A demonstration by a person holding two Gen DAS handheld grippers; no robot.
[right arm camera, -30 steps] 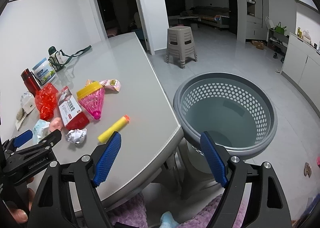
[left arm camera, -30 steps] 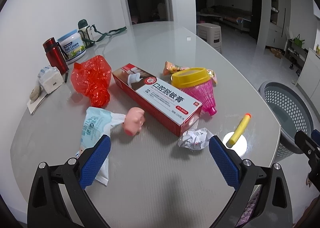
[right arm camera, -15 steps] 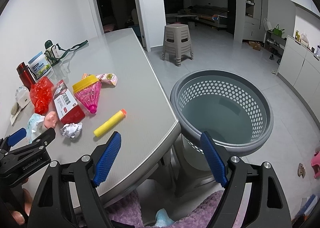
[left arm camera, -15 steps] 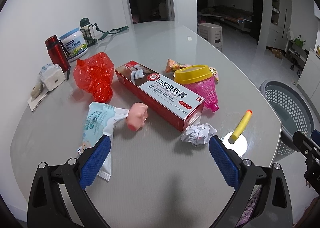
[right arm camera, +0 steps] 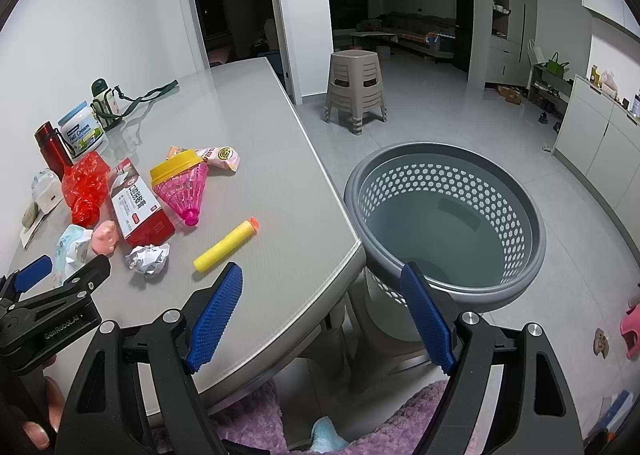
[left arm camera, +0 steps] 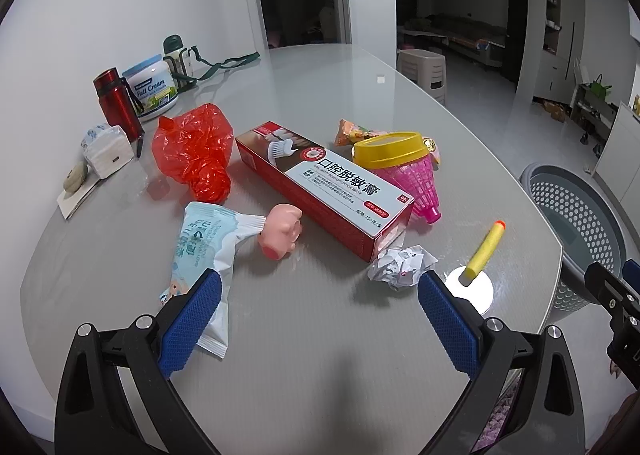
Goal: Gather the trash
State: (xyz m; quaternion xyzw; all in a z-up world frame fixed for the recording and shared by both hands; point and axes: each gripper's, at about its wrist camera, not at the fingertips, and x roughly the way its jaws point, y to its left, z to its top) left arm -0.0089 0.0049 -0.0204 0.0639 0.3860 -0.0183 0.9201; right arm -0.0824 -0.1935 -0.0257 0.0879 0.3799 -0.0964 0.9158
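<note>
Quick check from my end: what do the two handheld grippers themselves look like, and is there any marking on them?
Both are black plastic frames with silver screws and two fingers faced with blue textured pads: the left gripper, the right gripper. In the right wrist view the left gripper's body carries white lettering, apparently "GenRobot.AI". No cables show. A fuzzy purple garment appears below.

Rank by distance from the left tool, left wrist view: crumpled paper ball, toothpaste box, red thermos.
From the left tool:
1. Crumpled paper ball, right of centre, just off the right finger.
2. Toothpaste box, mid-table, lying diagonally.
3. Red thermos, far left, by the wall.
</note>
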